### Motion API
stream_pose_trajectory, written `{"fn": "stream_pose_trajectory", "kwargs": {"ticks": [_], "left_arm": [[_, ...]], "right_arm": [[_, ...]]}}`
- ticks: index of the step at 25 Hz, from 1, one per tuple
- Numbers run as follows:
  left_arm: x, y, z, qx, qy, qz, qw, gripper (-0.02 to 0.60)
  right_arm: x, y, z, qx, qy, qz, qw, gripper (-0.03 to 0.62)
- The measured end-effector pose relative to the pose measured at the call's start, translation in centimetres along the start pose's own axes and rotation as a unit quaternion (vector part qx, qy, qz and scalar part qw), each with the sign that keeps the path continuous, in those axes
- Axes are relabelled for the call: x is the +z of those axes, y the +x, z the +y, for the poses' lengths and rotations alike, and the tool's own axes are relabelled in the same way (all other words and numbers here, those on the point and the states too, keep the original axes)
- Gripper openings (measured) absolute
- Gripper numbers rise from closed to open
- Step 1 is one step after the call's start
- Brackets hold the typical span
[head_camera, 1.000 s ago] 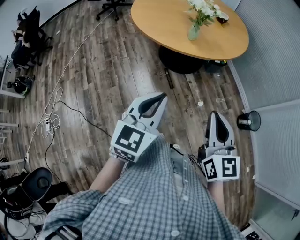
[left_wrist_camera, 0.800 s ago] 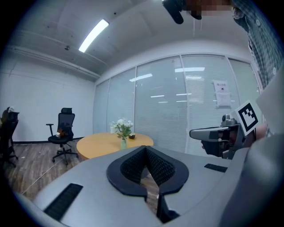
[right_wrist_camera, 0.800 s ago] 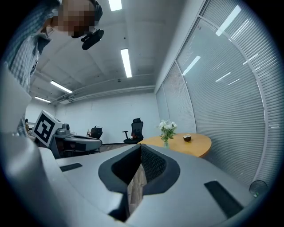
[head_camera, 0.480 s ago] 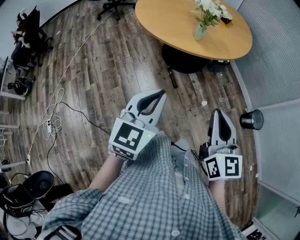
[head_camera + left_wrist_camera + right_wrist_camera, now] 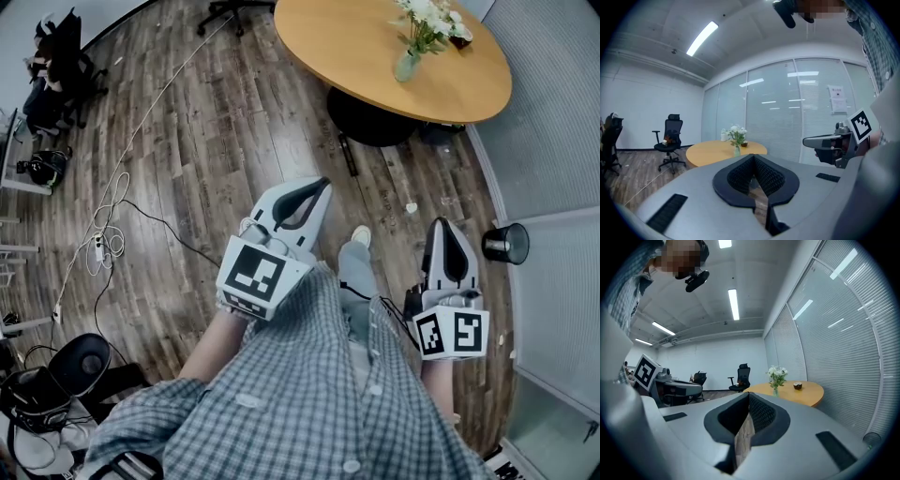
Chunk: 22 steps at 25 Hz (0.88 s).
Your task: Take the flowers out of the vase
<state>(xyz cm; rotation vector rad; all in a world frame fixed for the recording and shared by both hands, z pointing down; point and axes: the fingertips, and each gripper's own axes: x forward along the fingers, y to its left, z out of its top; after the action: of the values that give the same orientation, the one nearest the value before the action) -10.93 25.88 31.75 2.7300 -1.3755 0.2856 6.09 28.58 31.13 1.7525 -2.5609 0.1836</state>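
Note:
A small pale green vase (image 5: 407,64) with white flowers (image 5: 427,13) stands on a round wooden table (image 5: 366,47), far ahead of both grippers. My left gripper (image 5: 322,185) is shut and empty, held at waist height over the wooden floor and aimed at the table. My right gripper (image 5: 441,225) is beside it, also shut with nothing in it. In the left gripper view the jaws (image 5: 753,157) meet below the distant flowers (image 5: 737,132). The right gripper view shows its closed jaws (image 5: 749,394) left of the flowers (image 5: 777,373) and vase (image 5: 775,391).
A small dark bowl (image 5: 461,39) sits on the table behind the vase. A black bin (image 5: 504,244) stands by the blinds-covered glass wall at the right. Office chairs (image 5: 670,140) stand beyond the table, and cables (image 5: 103,244) trail over the floor at the left.
The view has shifted so the table and vase sit further right. A shoe now shows on the floor between the grippers. Both grippers stayed shut.

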Motion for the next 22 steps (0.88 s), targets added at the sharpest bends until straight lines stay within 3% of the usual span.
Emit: {"fn": "stream_pose_trajectory", "kwargs": {"ticks": [9, 22], "left_arm": [[0.6, 4.4, 2.4, 0.027, -0.006, 0.006, 0.9996, 0.008], [2.7, 14.0, 5.7, 0.069, -0.016, 0.012, 0.9974, 0.008]], "right_arm": [[-0.1, 5.6, -2.8, 0.030, -0.007, 0.010, 0.999, 0.011], [1.0, 14.8, -10.5, 0.067, -0.002, 0.020, 0.998, 0.011]]}}
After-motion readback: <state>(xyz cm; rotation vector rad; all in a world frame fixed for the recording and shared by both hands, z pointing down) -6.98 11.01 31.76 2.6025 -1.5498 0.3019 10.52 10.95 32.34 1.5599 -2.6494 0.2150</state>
